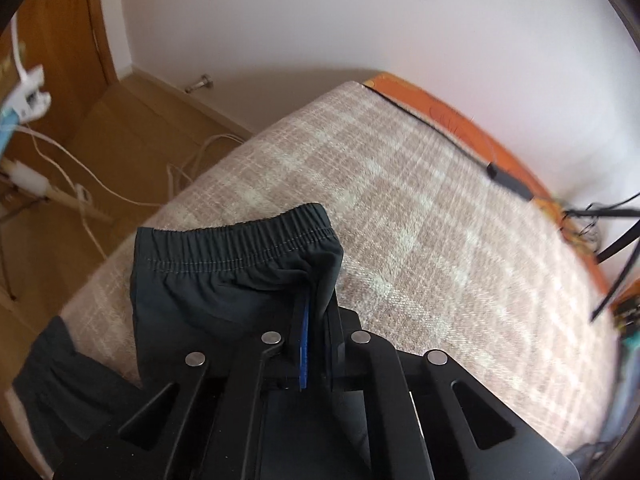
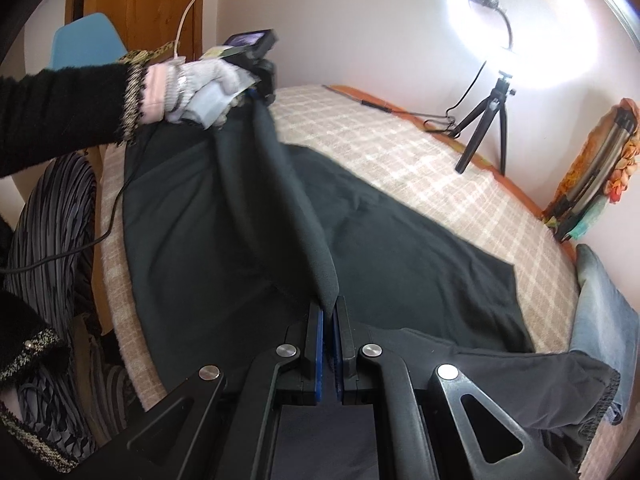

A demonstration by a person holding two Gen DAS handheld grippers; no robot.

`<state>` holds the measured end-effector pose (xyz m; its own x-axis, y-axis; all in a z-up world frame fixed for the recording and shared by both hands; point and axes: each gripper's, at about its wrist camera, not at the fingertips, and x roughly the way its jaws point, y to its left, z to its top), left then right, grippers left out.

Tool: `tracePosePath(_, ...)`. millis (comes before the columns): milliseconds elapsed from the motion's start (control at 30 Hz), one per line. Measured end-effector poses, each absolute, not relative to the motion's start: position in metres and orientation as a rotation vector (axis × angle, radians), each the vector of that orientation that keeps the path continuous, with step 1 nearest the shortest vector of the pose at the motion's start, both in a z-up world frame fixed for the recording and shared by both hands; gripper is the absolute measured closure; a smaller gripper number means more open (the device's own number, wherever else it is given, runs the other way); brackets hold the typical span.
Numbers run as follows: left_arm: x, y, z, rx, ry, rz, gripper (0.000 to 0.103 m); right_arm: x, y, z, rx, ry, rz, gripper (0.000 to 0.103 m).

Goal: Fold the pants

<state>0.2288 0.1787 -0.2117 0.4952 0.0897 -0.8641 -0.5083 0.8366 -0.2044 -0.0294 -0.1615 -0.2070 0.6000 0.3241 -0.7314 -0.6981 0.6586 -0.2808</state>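
Dark green pants (image 2: 384, 240) lie spread on a checked beige bed cover (image 2: 420, 160). My left gripper (image 1: 314, 304) is shut on the pants (image 1: 224, 276) at a corner of the gathered elastic waistband (image 1: 240, 236), which it holds lifted above the bed. In the right wrist view my right gripper (image 2: 329, 312) is shut on a raised fold of the same cloth, which runs taut up to the left gripper (image 2: 256, 76) in a gloved hand (image 2: 200, 84). More of the pants hangs over the near right edge of the bed.
A ring light on a small tripod (image 2: 484, 128) stands at the bed's far edge beside the white wall. A thin black rod (image 1: 452, 136) lies along the orange edge. White cables (image 1: 96, 188) trail over the wooden floor on the left. A blue chair (image 2: 86, 44) stands by the door.
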Motion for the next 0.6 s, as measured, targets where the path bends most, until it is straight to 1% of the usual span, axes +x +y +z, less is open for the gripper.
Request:
tracePosePath(167, 0.198, 0.197, -0.183, -0.545, 0.887, 0.343, 0.100, -0.018, -0.166, -0.195, -0.546, 0.653, 0.601, 0.101)
tracePosePath(367, 0.127, 0.224, -0.152, -0.628, 0.770, 0.324, 0.100, -0.021, -0.163, -0.179, -0.537, 0.582, 0.595, 0.101)
tracePosePath(500, 0.073, 0.242, -0.157, -0.695, 0.743, 0.342, 0.100, -0.036, -0.157, -0.177, -0.581, 0.559, 0.630, 0.101)
tracePosePath(600, 0.042, 0.248, -0.176, -0.719, 0.764, 0.358, 0.100, -0.044, -0.152, -0.187, -0.630, 0.572, 0.655, 0.101)
